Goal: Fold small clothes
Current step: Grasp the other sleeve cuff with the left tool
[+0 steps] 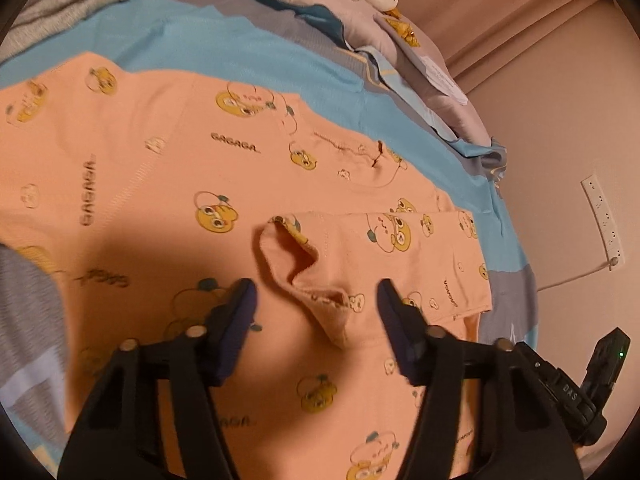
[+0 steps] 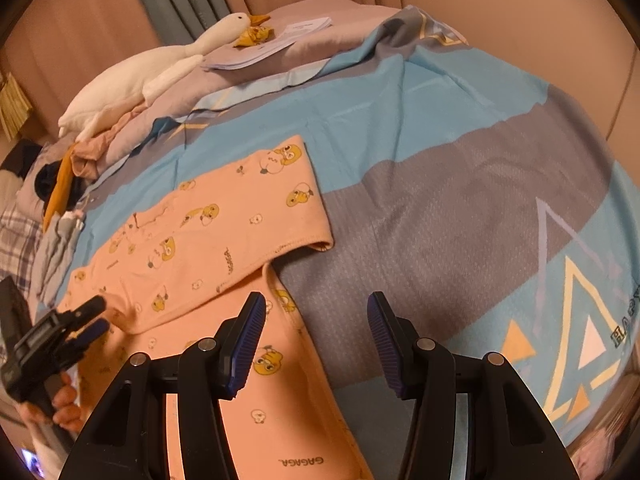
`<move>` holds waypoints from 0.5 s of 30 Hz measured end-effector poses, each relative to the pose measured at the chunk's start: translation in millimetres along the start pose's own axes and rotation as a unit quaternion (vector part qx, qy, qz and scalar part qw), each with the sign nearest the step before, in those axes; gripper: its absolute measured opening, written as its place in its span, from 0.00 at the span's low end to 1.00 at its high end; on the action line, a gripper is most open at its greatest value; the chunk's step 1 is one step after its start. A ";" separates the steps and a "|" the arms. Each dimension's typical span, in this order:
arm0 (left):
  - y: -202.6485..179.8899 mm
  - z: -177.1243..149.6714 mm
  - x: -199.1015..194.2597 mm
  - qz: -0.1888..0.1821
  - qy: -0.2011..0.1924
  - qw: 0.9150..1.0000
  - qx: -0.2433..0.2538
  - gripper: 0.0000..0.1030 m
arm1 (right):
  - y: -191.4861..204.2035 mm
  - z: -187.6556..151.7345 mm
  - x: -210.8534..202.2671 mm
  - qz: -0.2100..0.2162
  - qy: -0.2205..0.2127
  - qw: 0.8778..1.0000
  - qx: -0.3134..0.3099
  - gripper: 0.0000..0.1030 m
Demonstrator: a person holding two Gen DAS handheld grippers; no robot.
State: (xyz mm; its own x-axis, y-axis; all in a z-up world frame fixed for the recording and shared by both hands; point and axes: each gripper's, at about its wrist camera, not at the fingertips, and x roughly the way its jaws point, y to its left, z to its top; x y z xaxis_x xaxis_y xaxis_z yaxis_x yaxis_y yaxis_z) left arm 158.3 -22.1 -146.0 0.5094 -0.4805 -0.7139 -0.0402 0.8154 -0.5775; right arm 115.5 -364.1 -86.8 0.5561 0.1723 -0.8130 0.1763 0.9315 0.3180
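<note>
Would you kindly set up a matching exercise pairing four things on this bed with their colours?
Things:
1. pyjama top
2. plush goose
3. bedsheet
4. gripper pads

Colours:
A. white with an orange beak
B. dark blue, ribbed
C. peach with yellow cartoon prints
D. light blue and grey bands

Pairs: 1-C, 2-A, 3-D, 4-B
</note>
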 end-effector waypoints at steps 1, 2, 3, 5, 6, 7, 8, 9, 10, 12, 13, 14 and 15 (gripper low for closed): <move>0.0 0.4 2.3 -0.001 0.000 1.000 0.000 0.42 | -0.7 -0.1 1.0 0.000 0.001 1.000 0.001 0.51; -0.9 0.8 4.6 0.001 0.001 1.000 0.001 0.37 | -1.4 -0.5 2.1 0.000 0.003 1.000 0.003 0.51; -1.0 1.2 6.0 0.006 0.001 1.000 0.003 0.23 | -0.9 -0.8 2.9 0.000 0.004 1.000 0.004 0.51; -0.8 2.7 9.5 0.009 0.005 1.000 0.001 0.10 | -1.3 -0.9 4.5 0.001 0.007 1.000 0.007 0.51; -0.3 3.3 10.1 0.008 0.006 1.000 -0.004 0.10 | -1.1 -1.0 4.9 0.001 0.007 1.000 0.008 0.51; -0.5 3.8 9.6 0.008 0.005 1.000 -0.005 0.08 | -1.4 -0.7 5.5 0.001 0.007 1.000 0.009 0.51; -2.3 4.3 7.4 0.012 0.004 1.000 -0.003 0.08 | -1.4 -0.7 5.8 0.001 0.008 1.000 0.009 0.51; -4.5 5.2 7.0 0.016 0.005 1.000 0.000 0.08 | -0.9 -0.3 6.2 0.001 0.008 1.000 0.010 0.51; -7.6 6.0 3.9 0.019 0.003 1.000 0.004 0.07 | -0.7 -0.1 6.6 0.001 0.009 1.000 0.010 0.51; -14.1 8.6 -3.6 0.016 -0.008 1.000 0.013 0.07 | -0.5 0.1 6.7 0.001 0.008 1.000 0.009 0.51; -17.8 10.6 -9.1 0.010 -0.015 1.000 0.018 0.07 | -0.2 -0.2 6.5 0.001 0.008 1.000 0.009 0.51; -22.0 13.4 -14.4 0.001 -0.021 1.000 0.022 0.07 | -0.4 0.1 7.0 0.001 0.008 1.000 0.010 0.51; -26.5 16.4 -21.1 -0.006 -0.027 0.999 0.025 0.07 | 0.1 0.1 7.6 0.002 0.009 1.000 0.010 0.51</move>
State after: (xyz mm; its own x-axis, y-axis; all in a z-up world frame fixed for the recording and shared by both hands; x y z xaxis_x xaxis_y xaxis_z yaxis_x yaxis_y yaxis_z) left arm 162.8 -28.3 -109.1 0.5556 -0.4730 -0.6838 0.0076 0.8253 -0.5647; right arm 119.9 -362.7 -92.9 0.5429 0.1810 -0.8201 0.1909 0.9243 0.3304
